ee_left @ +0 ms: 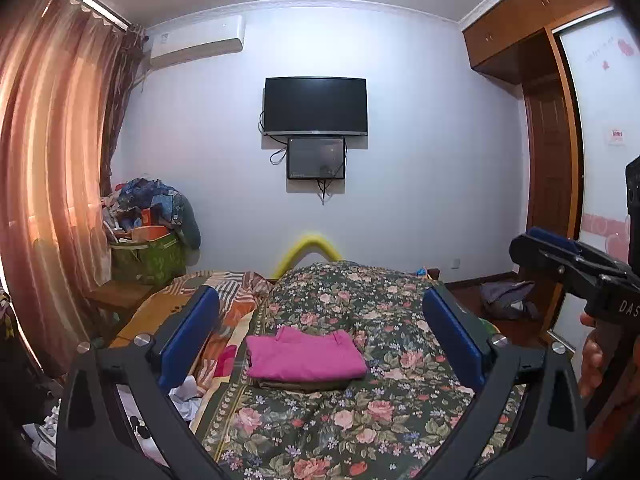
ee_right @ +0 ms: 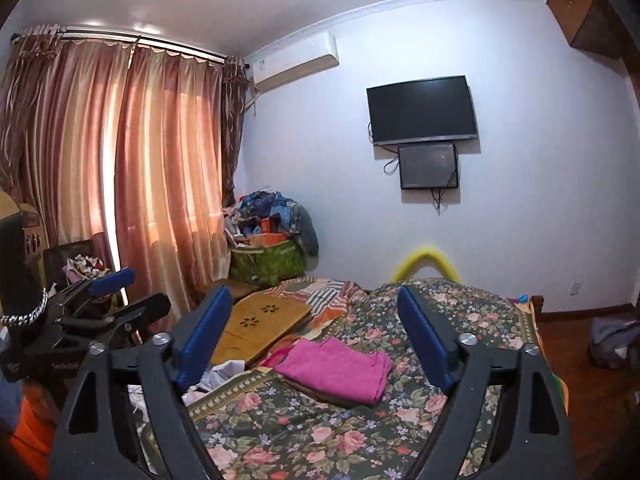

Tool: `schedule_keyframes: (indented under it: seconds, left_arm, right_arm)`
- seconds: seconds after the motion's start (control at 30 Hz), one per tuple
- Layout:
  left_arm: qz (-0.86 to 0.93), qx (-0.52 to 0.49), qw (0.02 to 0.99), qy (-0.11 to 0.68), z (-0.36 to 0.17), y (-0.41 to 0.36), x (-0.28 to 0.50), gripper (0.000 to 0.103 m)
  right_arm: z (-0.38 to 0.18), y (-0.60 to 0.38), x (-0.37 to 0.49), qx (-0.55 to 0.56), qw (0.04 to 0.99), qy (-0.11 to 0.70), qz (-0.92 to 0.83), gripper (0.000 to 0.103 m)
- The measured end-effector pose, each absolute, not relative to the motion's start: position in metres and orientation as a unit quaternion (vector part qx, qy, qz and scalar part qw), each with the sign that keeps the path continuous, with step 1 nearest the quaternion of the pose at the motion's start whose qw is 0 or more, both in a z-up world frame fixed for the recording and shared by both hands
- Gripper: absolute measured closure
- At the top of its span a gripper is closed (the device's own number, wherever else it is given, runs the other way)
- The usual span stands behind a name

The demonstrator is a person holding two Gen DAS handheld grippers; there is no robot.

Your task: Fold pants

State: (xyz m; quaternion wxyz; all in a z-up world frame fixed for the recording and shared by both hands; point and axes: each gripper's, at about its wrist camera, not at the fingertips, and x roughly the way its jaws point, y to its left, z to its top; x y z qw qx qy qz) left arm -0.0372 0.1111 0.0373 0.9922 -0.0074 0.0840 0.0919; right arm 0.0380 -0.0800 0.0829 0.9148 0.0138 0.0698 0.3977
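Observation:
Folded pink pants [ee_left: 304,354] lie as a neat rectangle on top of a darker folded garment on the floral bedspread [ee_left: 360,420]. In the right wrist view the pink pants [ee_right: 336,368] sit between the fingers, further off. My left gripper [ee_left: 320,336] is open and empty, held above the bed short of the pants. My right gripper [ee_right: 316,340] is open and empty, also raised above the bed. The right gripper also shows at the right edge of the left wrist view [ee_left: 560,256]. The left gripper shows at the left of the right wrist view [ee_right: 104,300].
A wooden lap tray [ee_right: 256,328] and striped bedding lie left of the pants. A green bag piled with clothes [ee_left: 148,256] stands by the curtains [ee_left: 52,184]. A TV [ee_left: 315,106] hangs on the far wall. A grey bag [ee_left: 506,298] lies on the floor at right, near the wardrobe [ee_left: 600,140].

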Motion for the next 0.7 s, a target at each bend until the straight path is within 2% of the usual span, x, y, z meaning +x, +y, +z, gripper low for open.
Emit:
schedule_keyframes:
  seconds: [0.17, 0.23, 0.7]
  left_arm:
    - [0.089, -0.009, 0.992, 0.087, 0.033, 0.106, -0.042, 0.0]
    - [0.09, -0.01, 0.992, 0.086, 0.032, 0.106, -0.043, 0.0]
    - [0.093, -0.012, 0.992, 0.088, 0.03, 0.104, -0.046, 0.0]
  right_arm:
    - [0.077, -0.08, 0.03, 0.02, 0.921, 0.065, 0.383, 0.004]
    - [0.074, -0.082, 0.028, 0.018, 0.926, 0.061, 0.372, 0.002]
    - [0.07, -0.088, 0.022, 0.01, 0.932, 0.059, 0.357, 0.001]
